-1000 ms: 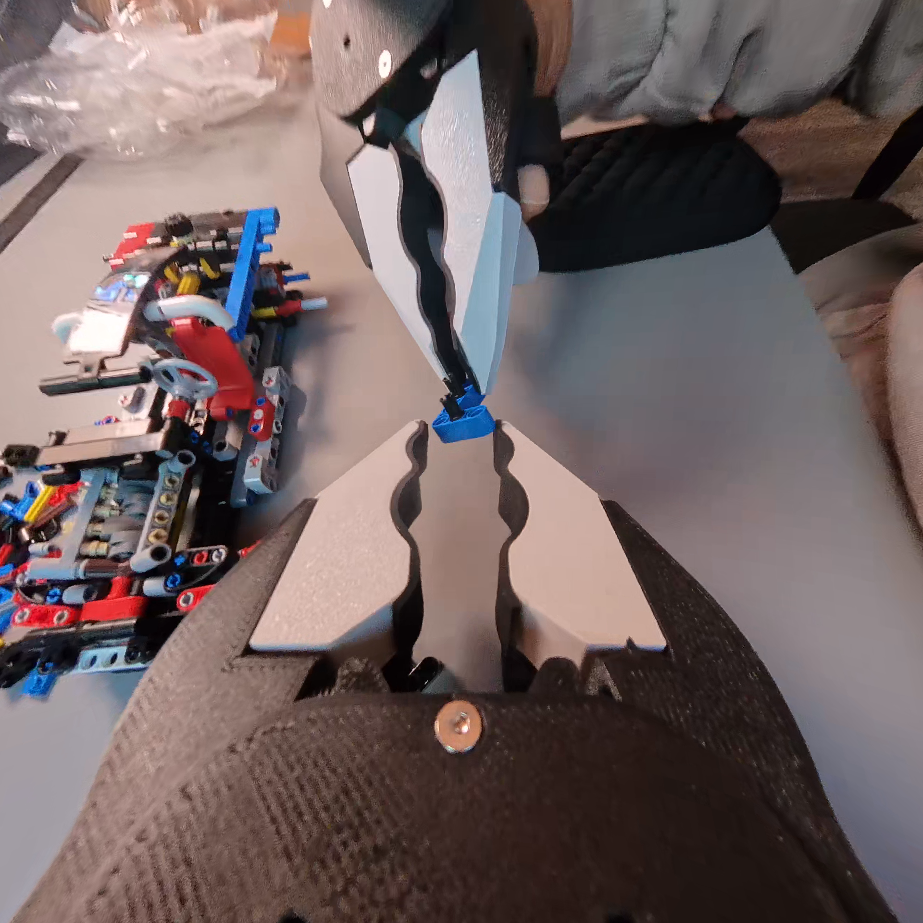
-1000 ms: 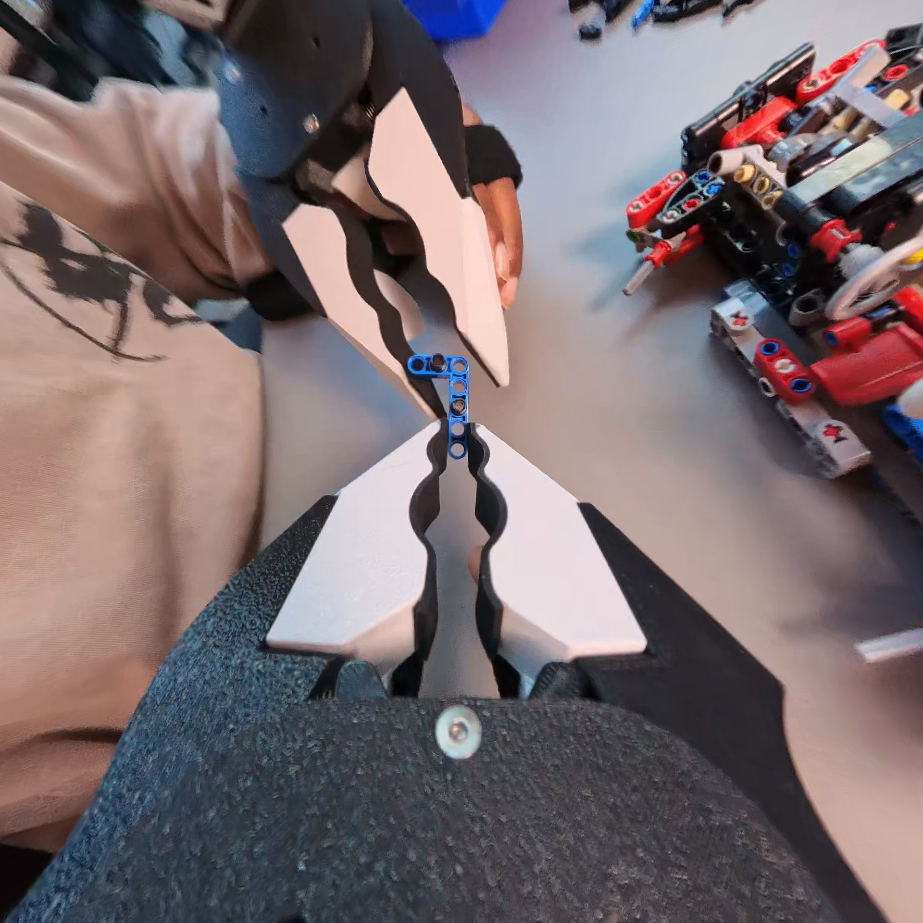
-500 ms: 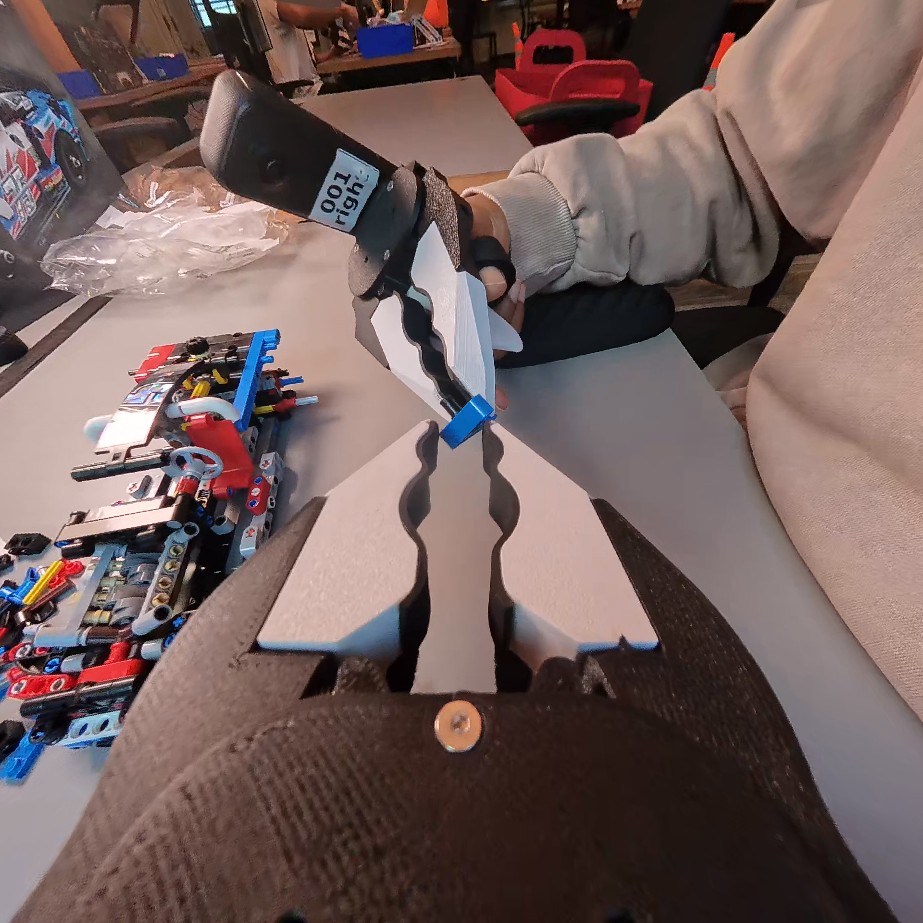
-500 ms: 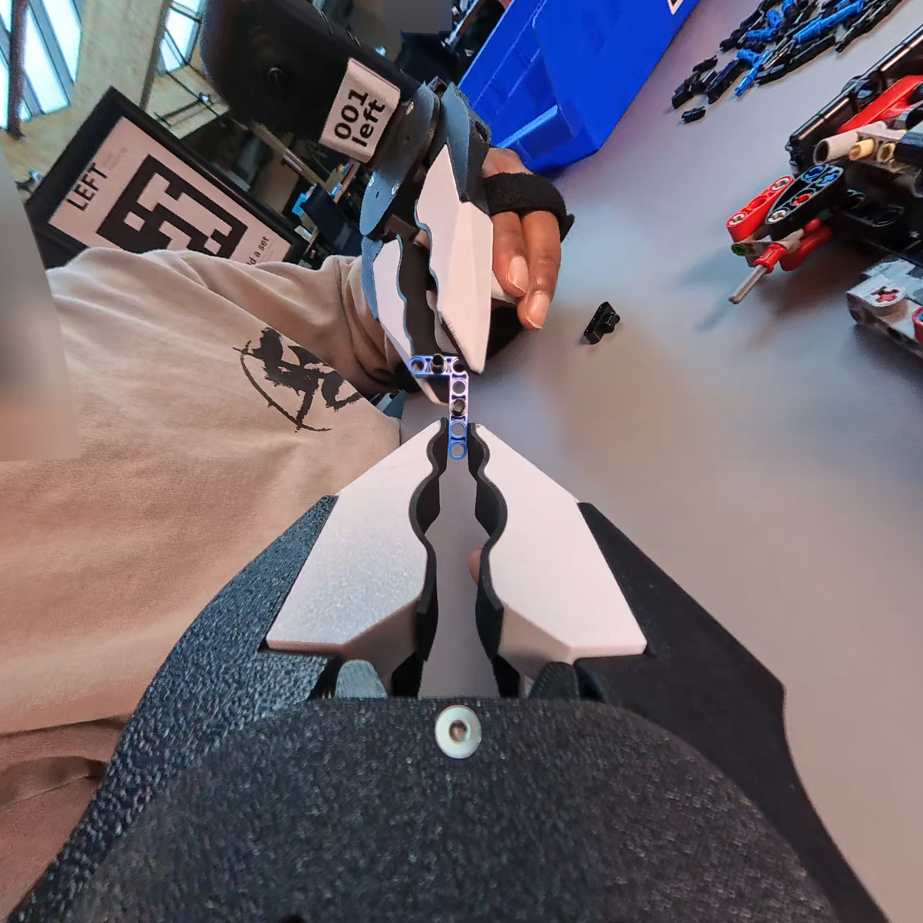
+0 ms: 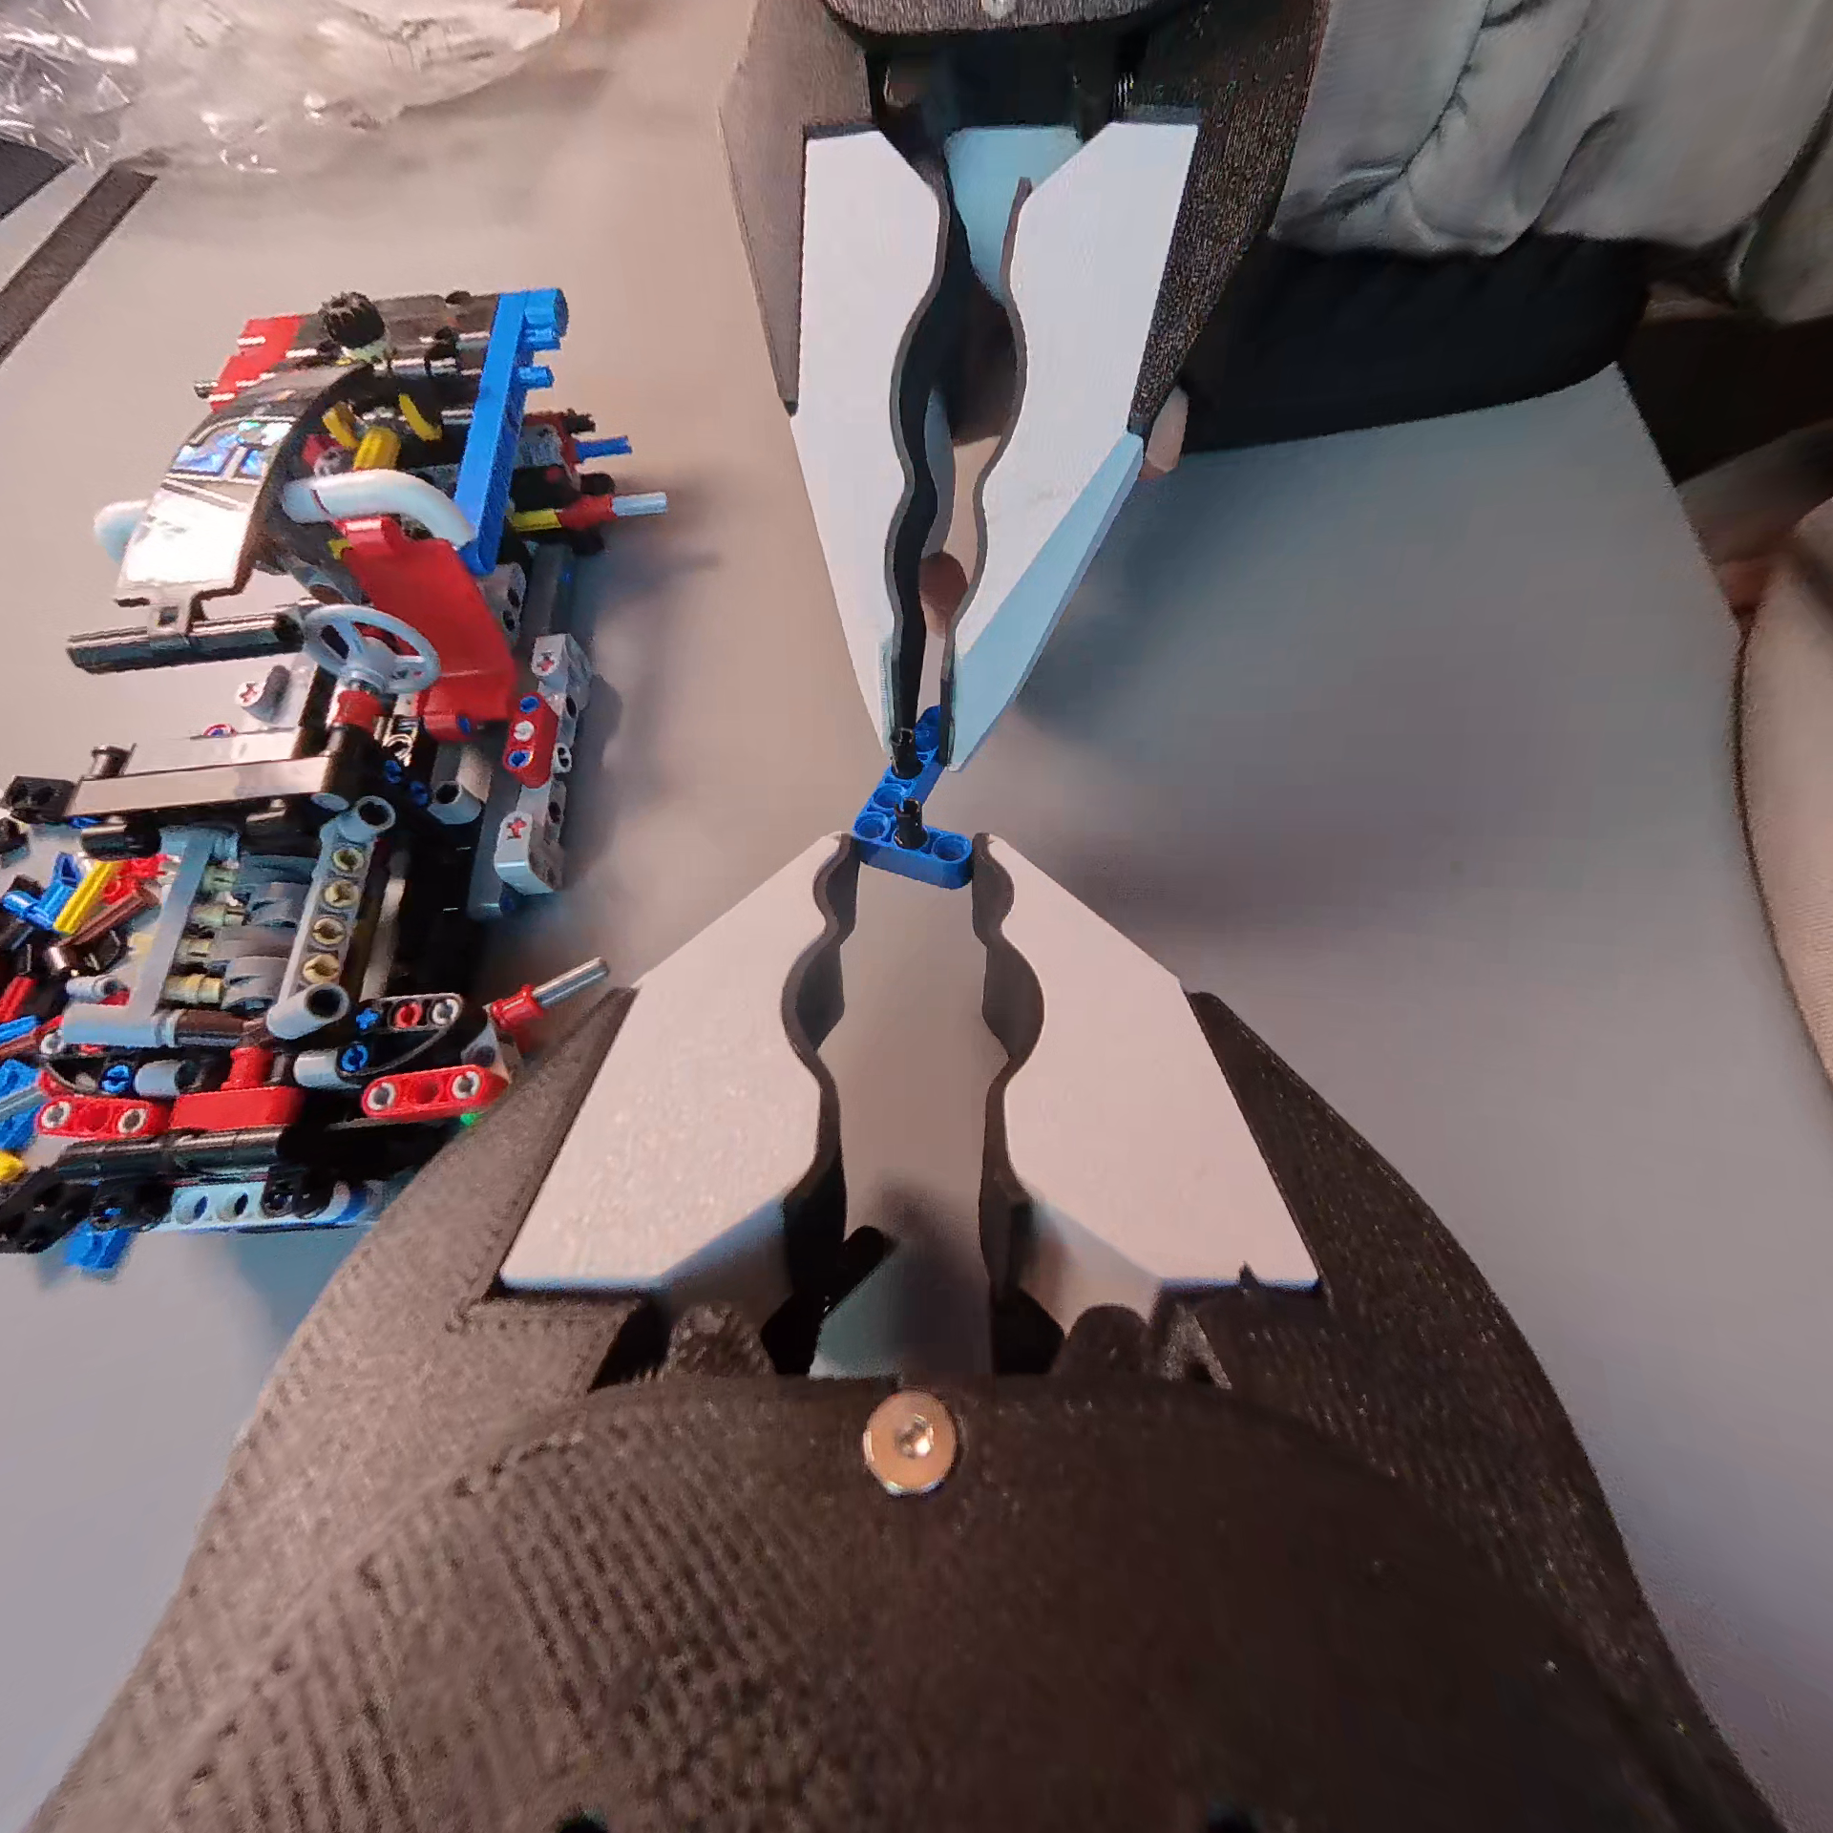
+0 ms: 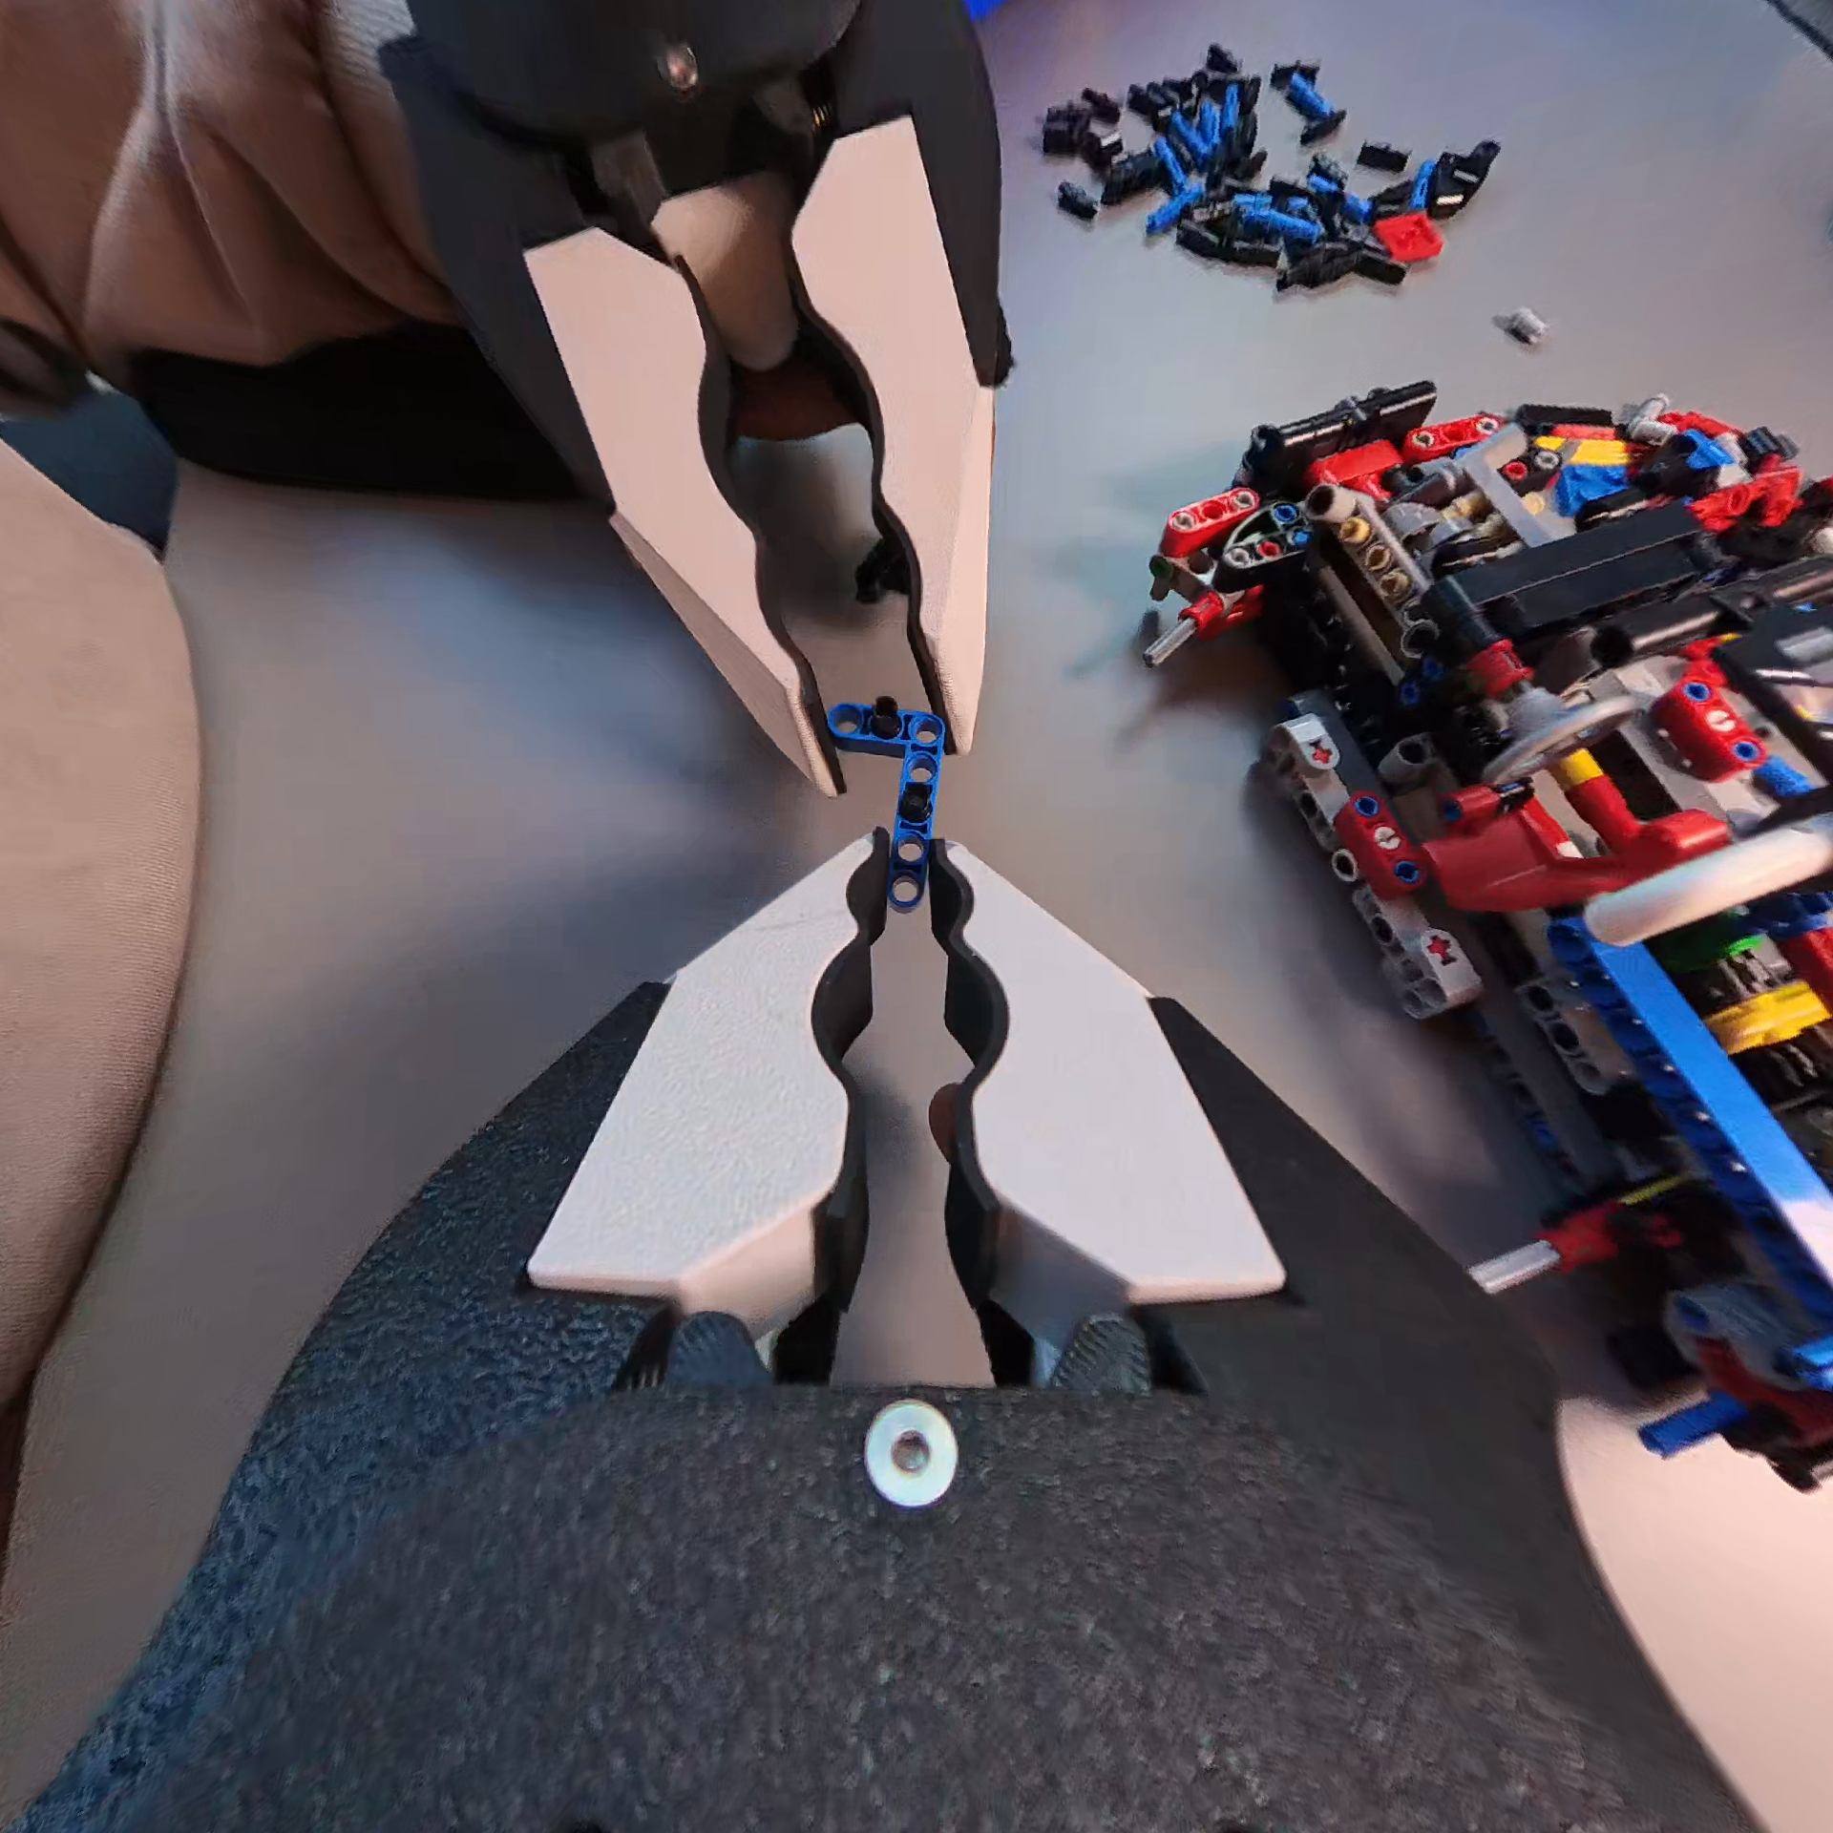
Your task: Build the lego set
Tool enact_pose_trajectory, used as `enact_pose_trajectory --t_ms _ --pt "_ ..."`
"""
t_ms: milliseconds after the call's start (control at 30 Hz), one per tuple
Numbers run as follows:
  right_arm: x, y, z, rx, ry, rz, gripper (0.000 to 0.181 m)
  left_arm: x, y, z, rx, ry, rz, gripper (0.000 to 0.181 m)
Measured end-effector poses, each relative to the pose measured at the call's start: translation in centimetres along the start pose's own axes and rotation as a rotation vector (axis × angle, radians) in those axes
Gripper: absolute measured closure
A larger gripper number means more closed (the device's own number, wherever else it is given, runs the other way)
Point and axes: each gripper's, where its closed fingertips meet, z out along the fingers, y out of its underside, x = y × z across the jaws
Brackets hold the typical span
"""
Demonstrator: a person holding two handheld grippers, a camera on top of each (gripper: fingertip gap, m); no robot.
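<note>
Jaws first. Right gripper (image 6: pixel 905 861): nearly closed, pinching the long arm of a blue L-beam (image 6: pixel 911 794) at its free end. Left gripper (image 5: pixel 913 849): jaws parted about as wide as the beam's short arm, tips sitting at either end of that arm; left view suggests contact at both tips, but whether it squeezes I cannot tell.

L-beam carries two black pins (image 5: pixel 907 819), one on each arm, both standing up out of the holes. Beam is above the table (image 5: pixel 1339 893), between the two grippers, which meet nose to nose near the edge by the person.

Reasoning on the hold: right gripper takes the far end of the long arm so the corner and pins stay exposed; left gripper brackets the short arm, probably to steady or take over the part. Looks like a handover or regrip, not yet an insertion.

Outward: car model (image 5: pixel 327 794), partly built, lies on the table well apart from the beam, toward the edge away from the person's body. Red seat (image 5: pixel 427 595) and grey steering wheel (image 5: pixel 369 645) are visible on it. Loose pile of small blue and black parts (image 6: pixel 1270 188) lies past the model, toward the far corner in the right view. Clear plastic bag (image 5: pixel 298 69) sits at the far edge in the left view.

Risk: thin pinch on the beam end; it may pivot.
</note>
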Motion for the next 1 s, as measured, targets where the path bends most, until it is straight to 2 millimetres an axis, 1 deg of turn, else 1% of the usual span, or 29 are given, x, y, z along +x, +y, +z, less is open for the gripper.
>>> enact_pose_trajectory --t_ms 133,333,433,567,700,767,867,933,1000 --pt "0.6 1.0 0.8 -0.136 0.036 -0.075 0.176 -0.3 1.3 0.6 -0.082 -0.041 0.048 0.160" --pt "1.5 1.7 2.2 -0.273 0.040 -0.078 0.176 -1.3 2.5 0.5 -0.149 -0.097 0.068 0.158" --pt "1.9 1.7 2.5 -0.278 0.051 -0.014 0.176 -1.5 2.7 0.4 -0.161 -0.114 0.064 0.160" --pt "2.2 1.6 2.6 -0.272 0.089 0.026 0.176 -1.9 2.8 0.4 -0.164 -0.129 0.051 0.164" --pt "1.9 1.9 2.4 -0.289 0.103 0.032 0.171 -2.8 3.1 0.2 -0.170 -0.169 0.040 0.166" --pt "1.4 1.9 2.3 -0.285 0.085 0.032 0.168 -3.2 3.1 0.1 -0.171 -0.185 0.029 0.166" --pt "0.4 1.6 2.2 -0.245 0.010 0.065 0.167 -3.8 3.1 -0.1 -0.169 -0.223 0.025 0.166" --pt "0.5 1.5 2.0 -0.215 -0.008 0.091 0.167 -4.1 2.9 -0.5 -0.155 -0.228 0.014 0.164" --pt "0.6 1.3 1.6 -0.180 -0.033 0.112 0.165 -5.0 2.6 -1.6 -0.134 -0.265 0.004 0.164"
